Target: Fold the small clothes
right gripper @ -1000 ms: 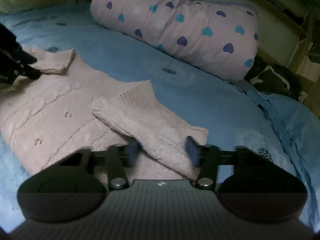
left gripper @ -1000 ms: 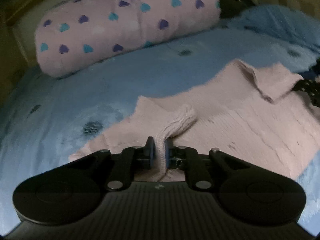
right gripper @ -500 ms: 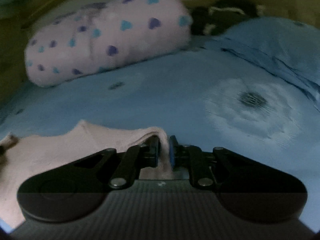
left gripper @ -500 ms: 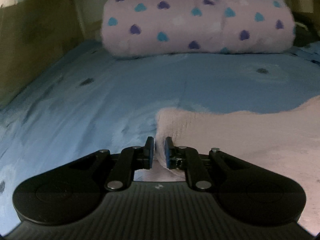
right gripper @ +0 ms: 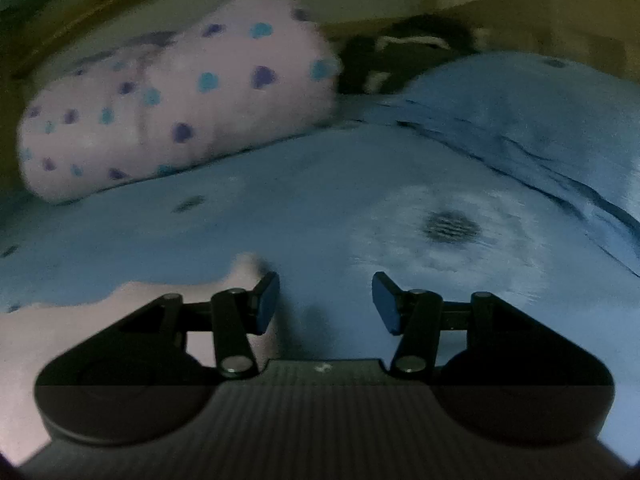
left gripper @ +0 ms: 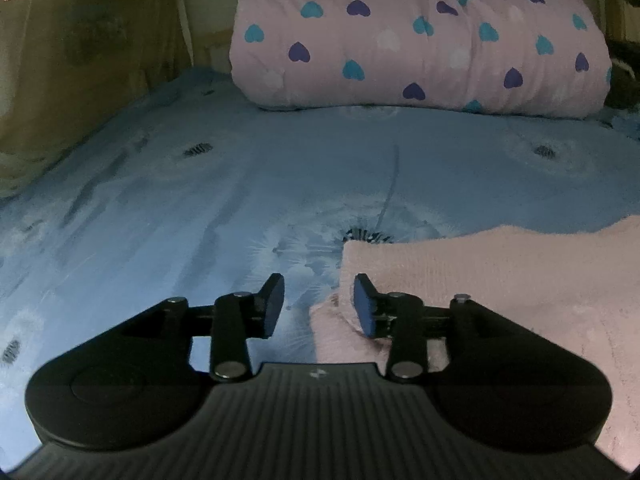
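Note:
A pale pink knitted sweater (left gripper: 500,280) lies on the blue bed sheet (left gripper: 200,208), at the lower right of the left wrist view, with a folded layer on top. My left gripper (left gripper: 318,304) is open at the sweater's left edge and holds nothing. In the right wrist view the sweater (right gripper: 100,320) lies at the lower left. My right gripper (right gripper: 326,302) is open and empty just right of the sweater's edge, over bare sheet.
A rolled pink blanket with blue and purple hearts (left gripper: 420,40) lies across the head of the bed and shows in the right wrist view too (right gripper: 172,108). A blue pillow (right gripper: 520,120) and dark items (right gripper: 400,56) lie at the right. A wall (left gripper: 80,60) borders the left.
Both grippers were shut on the sweater's edges half a second ago. Both have opened and let the sweater go, and it now lies folded on the bed.

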Motion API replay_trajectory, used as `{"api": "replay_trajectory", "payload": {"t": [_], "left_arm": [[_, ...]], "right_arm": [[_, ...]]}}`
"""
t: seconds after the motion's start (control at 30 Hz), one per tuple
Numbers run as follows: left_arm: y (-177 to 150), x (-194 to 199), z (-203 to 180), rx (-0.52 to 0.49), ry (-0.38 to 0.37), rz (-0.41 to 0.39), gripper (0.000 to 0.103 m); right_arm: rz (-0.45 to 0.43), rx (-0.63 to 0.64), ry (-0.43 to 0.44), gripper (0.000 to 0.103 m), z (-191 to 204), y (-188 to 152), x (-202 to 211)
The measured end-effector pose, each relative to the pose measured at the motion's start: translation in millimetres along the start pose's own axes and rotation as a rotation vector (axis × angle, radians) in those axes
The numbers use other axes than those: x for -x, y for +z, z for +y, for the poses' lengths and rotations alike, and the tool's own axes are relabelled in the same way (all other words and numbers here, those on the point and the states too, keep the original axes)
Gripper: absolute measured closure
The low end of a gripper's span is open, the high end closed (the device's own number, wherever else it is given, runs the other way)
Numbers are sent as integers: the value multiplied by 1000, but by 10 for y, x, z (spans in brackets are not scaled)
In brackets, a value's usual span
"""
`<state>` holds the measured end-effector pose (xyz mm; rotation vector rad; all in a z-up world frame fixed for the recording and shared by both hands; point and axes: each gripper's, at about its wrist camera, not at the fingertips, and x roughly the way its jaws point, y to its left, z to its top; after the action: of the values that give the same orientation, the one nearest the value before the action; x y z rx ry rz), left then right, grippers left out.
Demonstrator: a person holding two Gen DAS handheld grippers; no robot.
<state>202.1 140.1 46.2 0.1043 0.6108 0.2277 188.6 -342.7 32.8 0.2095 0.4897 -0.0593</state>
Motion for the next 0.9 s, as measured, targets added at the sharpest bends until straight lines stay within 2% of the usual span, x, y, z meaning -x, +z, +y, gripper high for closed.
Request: {"api": "replay_trajectory", "payload": {"t": [0.13,0.23,0.3,0.43,0.6,0.7,0.9], "left_arm": [[-38,-42,47,-14,45,10,51],[-79,-79,136,45,46,48,51],[-97,-21,186,74,31,53,50],[-68,197,222,66,5,49,48],[-41,549,178,34,-50,26,34],[-84,676,119,3,-74,32,33],[-269,657,-4,-68,78,47,33]], "right_arm": [[46,86,69,50,221,-63,-28],[129,154,43,51,345,-197,-166],[115,160,35,48,353,-278,-189],[124,147,19,48,366,-178,-103],[106,177,14,48,449,-134,147],[101,211,14,48,526,-138,323],[128,181,13,48,608,-189,666]]}}
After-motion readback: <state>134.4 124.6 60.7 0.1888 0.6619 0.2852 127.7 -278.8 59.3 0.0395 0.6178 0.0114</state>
